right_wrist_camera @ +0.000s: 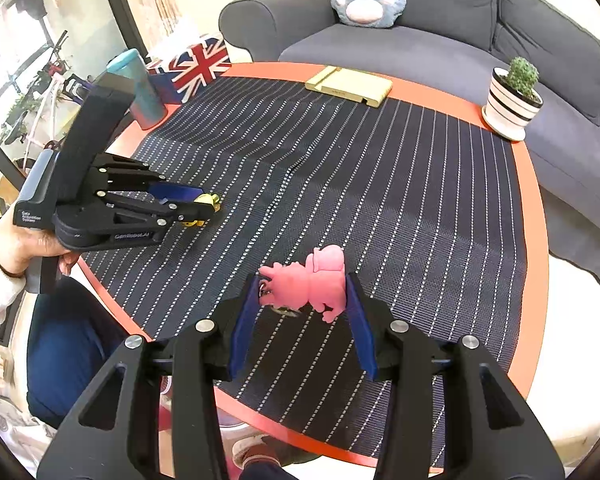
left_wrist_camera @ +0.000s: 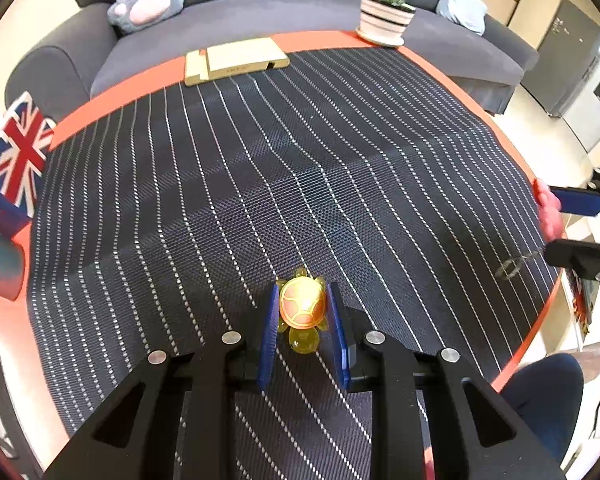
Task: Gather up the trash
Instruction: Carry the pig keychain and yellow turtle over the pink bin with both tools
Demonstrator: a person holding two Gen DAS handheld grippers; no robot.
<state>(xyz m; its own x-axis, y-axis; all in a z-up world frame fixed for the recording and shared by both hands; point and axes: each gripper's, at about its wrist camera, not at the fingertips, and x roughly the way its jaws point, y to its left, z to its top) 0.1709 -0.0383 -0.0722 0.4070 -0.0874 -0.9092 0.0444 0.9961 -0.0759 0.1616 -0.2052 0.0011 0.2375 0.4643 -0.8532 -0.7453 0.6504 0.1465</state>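
With both tools already straddling their items, the grips hinge on pad-to-item alignment.
Left tool (left_wrist_camera: 303,312): pads sit tight either side of the yellow turtle toy (left_wrist_camera: 302,307), apparently pinching it; turtle's long axis runs near-far along the fingers, low on the striped mat (left_wrist_camera: 340,160) at the near side of the worktop (left_wrist_camera: 120,108). Right tool (right_wrist_camera: 300,300): pads spread around the pink pig figure (right_wrist_camera: 320,280), right pad touching, left pad seemingly just clear; pig lies crosswise between them, near edge of the mat. No bin visible in either view.
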